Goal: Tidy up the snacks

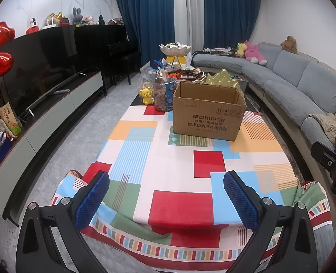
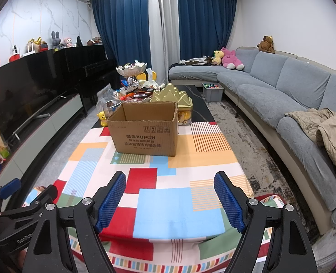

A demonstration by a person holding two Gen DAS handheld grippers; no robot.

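Both my claws, left claw (image 1: 166,201) and right claw (image 2: 170,201), hang spread and hold nothing, low in frame over the near counter (image 1: 174,166) edge. Beyond, mid-frame, the cardboard box (image 1: 207,119) stands open, its inside hidden. Behind it the snacks (image 1: 179,72) lie heaped, so sorting looks largely left.

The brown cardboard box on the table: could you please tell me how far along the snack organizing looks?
The open brown cardboard box stands on the colourful patchwork tablecloth; its inside is hidden. Loose wrapped snacks lie heaped behind it. The left gripper and right gripper hover with jaws open, holding nothing. This fits sorting underway or the pile still waiting.
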